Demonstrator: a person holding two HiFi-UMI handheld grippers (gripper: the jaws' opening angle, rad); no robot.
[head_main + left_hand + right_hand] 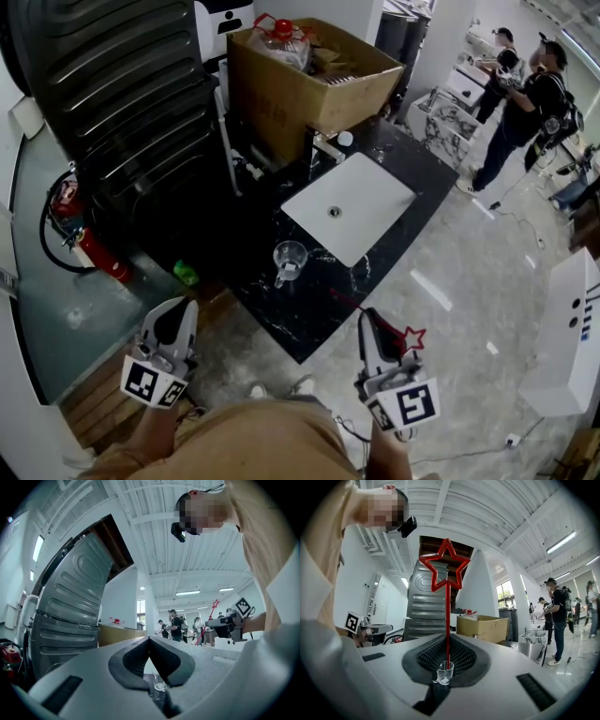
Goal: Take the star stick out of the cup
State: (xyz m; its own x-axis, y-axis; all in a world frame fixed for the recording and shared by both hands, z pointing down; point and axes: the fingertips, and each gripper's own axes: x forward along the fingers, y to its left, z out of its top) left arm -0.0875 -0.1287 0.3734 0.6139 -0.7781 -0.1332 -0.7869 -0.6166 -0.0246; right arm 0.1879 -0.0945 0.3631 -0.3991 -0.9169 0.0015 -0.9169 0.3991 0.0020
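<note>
A clear glass cup (pixel 291 258) stands on the black marble counter (pixel 309 319), just left of the sink. It shows small between the jaws in both gripper views (pixel 159 682) (pixel 445 671). The red star stick (pixel 413 337) is outside the cup, clamped in my right gripper (pixel 367 317) over the counter's near corner. In the right gripper view the stick rises upright from the shut jaws of my right gripper (pixel 447 637) to its star (pixel 444 566). My left gripper (pixel 178 314) (pixel 150 639) is shut with nothing in it, left of the counter. From it I see the right gripper (pixel 229 623) holding the stick (pixel 209 620).
A white sink basin (pixel 349 206) with a faucet (pixel 328 145) lies behind the cup. An open cardboard box (pixel 309 75) stands at the back. A black ribbed panel (pixel 122 94), a fire extinguisher (pixel 94 248) and a green object (pixel 186 274) are at left. People (pixel 525 103) stand far right.
</note>
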